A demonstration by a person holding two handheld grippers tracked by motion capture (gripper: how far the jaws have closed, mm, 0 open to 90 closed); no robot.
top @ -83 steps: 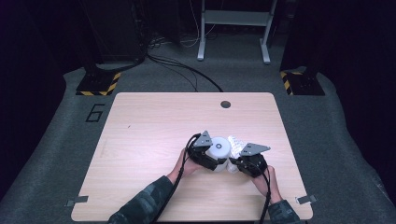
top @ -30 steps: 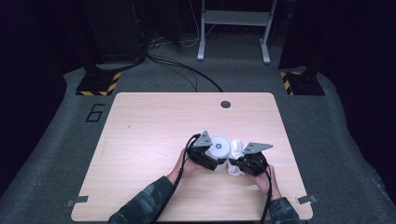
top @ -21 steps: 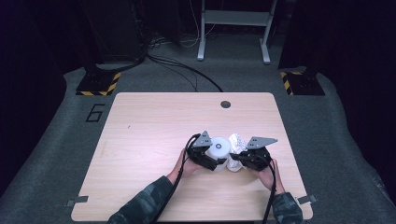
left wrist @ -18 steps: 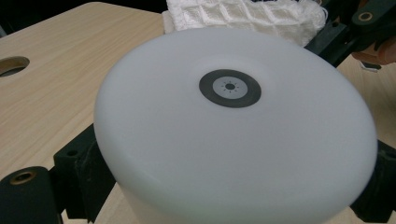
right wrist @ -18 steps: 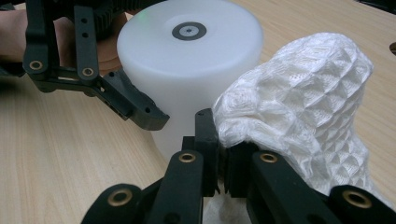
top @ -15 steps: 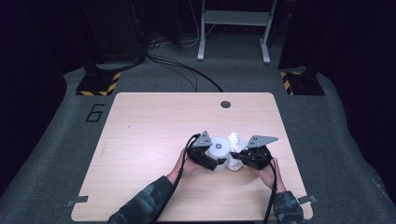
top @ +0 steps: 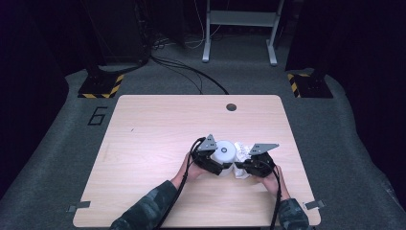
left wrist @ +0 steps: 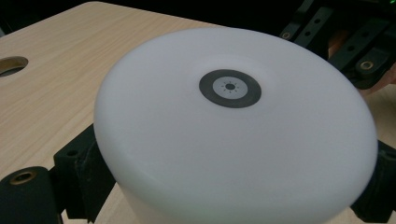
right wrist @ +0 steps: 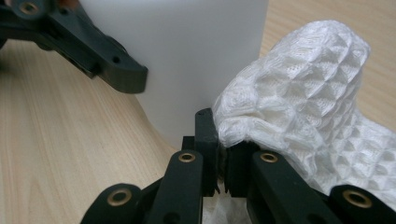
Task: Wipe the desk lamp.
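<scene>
We are holding a white round container (top: 223, 152) with our left hand-held gripper (top: 210, 160), its two black jaws pressing against opposite sides of the body, as the left gripper view shows under the lid with its small dark ring (left wrist: 229, 88). The container is standing upright on the wooden surface (top: 153, 129), toward its near right part. Just beside it, we are pinching a white textured cloth (right wrist: 299, 112) with our right hand-held gripper (right wrist: 222, 154), whose jaws are closed tight on a fold of it. The cloth is bunching up against the container's side, touching it.
</scene>
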